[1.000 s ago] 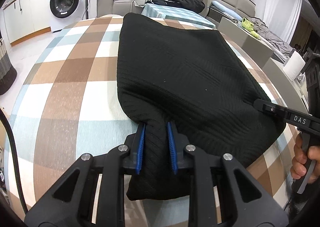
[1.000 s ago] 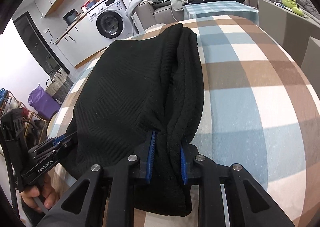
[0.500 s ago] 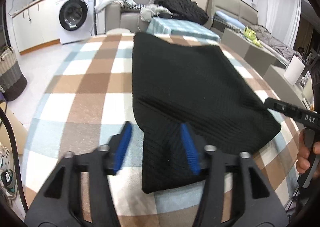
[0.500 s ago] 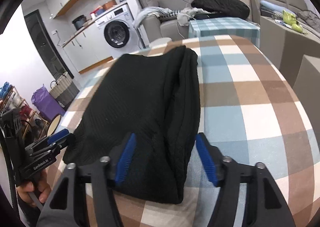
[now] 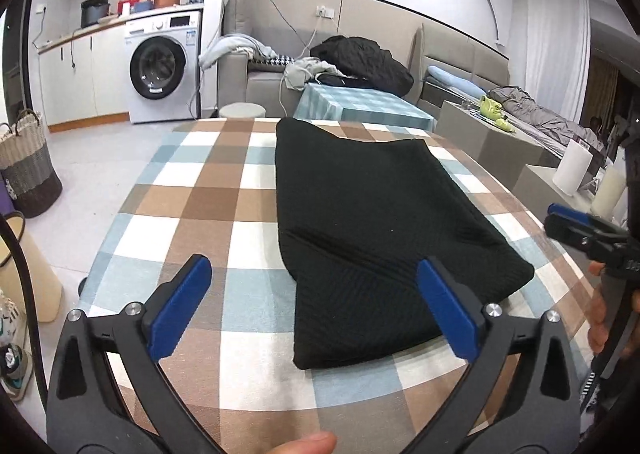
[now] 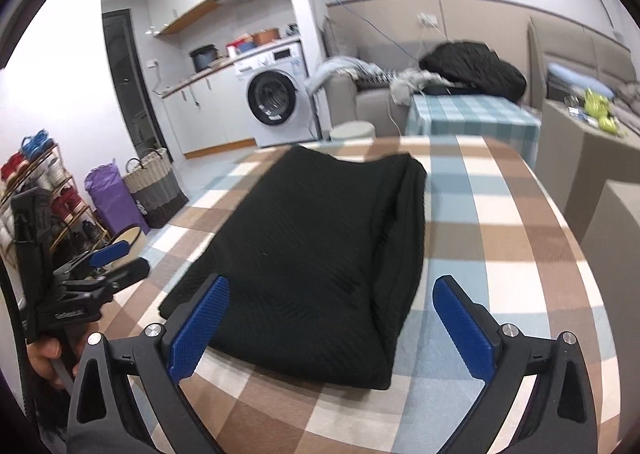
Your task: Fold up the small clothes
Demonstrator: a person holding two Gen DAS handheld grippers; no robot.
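A black knitted garment [image 5: 372,225] lies folded into a long slab on the checked tablecloth [image 5: 208,193]; in the right wrist view the garment [image 6: 316,254] runs away from me. My left gripper [image 5: 314,278] hangs above its near edge, jaws opening wide, nothing pressed between the blue pads [image 5: 444,302]. My right gripper [image 6: 334,294] is likewise above the near edge, jaws opening, pads [image 6: 200,322] clear of the cloth. Each gripper also shows at the other view's edge: the right gripper [image 5: 576,230] and the left gripper [image 6: 112,258].
A washing machine [image 5: 160,65] and counter stand at the back left, a sofa with piled clothes [image 5: 360,57] behind the table. A woven basket [image 6: 154,189] and purple bag [image 6: 110,193] sit on the floor to the left. Grey boxes [image 5: 476,133] flank the table's right side.
Both grippers were shut on the garment's near edge; they have let it go, opened wide and lifted back. The garment now lies flat on the cloth.
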